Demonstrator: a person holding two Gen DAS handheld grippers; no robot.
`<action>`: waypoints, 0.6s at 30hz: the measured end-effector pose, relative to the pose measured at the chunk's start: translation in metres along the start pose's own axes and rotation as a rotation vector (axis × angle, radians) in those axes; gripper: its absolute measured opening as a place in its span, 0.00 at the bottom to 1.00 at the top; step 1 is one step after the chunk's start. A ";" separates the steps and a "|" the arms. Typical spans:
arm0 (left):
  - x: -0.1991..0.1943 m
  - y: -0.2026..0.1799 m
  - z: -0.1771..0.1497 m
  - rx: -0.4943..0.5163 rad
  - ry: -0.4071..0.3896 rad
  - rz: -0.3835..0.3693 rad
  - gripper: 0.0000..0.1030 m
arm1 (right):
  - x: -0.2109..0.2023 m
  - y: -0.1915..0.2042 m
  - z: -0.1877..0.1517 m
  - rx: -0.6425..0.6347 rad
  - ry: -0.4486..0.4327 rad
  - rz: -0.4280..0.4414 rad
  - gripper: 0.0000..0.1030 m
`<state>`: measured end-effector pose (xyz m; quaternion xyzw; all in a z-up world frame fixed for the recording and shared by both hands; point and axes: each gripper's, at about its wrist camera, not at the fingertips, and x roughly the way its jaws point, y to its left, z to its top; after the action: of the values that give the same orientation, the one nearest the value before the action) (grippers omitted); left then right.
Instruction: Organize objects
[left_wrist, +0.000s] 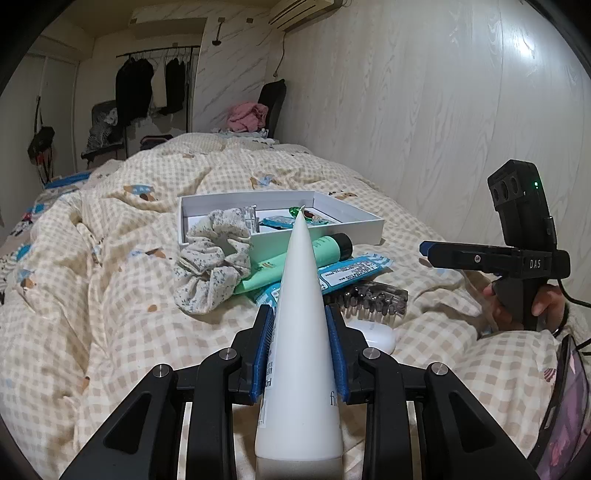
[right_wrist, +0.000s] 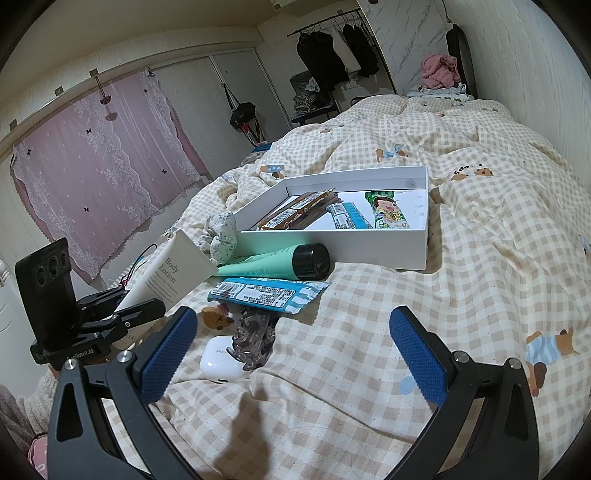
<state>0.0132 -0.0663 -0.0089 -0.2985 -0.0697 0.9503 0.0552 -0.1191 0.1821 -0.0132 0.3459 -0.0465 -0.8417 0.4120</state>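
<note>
Between the left tongs (left_wrist: 300, 354), a white lotion tube (left_wrist: 301, 332) is being clamped mid-body: soft, light, slippery. Right tongs (right_wrist: 299, 350) are hanging apart, empty; white box (right_wrist: 421, 243) is lying at twelve o'clock.

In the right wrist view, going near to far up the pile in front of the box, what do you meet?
White earbud case → translucent hair clip → blue snack packet → green tube with black cap → white box.

Your left wrist camera looks along its fingers, tilted down over the bed (left_wrist: 110, 258), close behind the white box (left_wrist: 280, 236) at frame centre. Your right wrist camera faces the same box (right_wrist: 332, 243) from farther right; both views share it.
</note>
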 end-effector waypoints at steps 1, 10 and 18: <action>0.001 0.001 0.000 -0.005 0.002 -0.008 0.27 | 0.000 0.000 0.000 0.000 0.000 0.000 1.00; 0.001 0.003 0.001 -0.016 0.003 -0.010 0.27 | 0.000 0.000 0.000 0.001 0.001 0.000 1.00; 0.003 0.002 0.002 -0.019 0.005 -0.007 0.27 | 0.000 0.000 0.000 0.001 0.002 0.000 1.00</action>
<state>0.0098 -0.0685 -0.0097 -0.3012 -0.0797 0.9486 0.0561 -0.1193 0.1824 -0.0134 0.3470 -0.0466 -0.8414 0.4117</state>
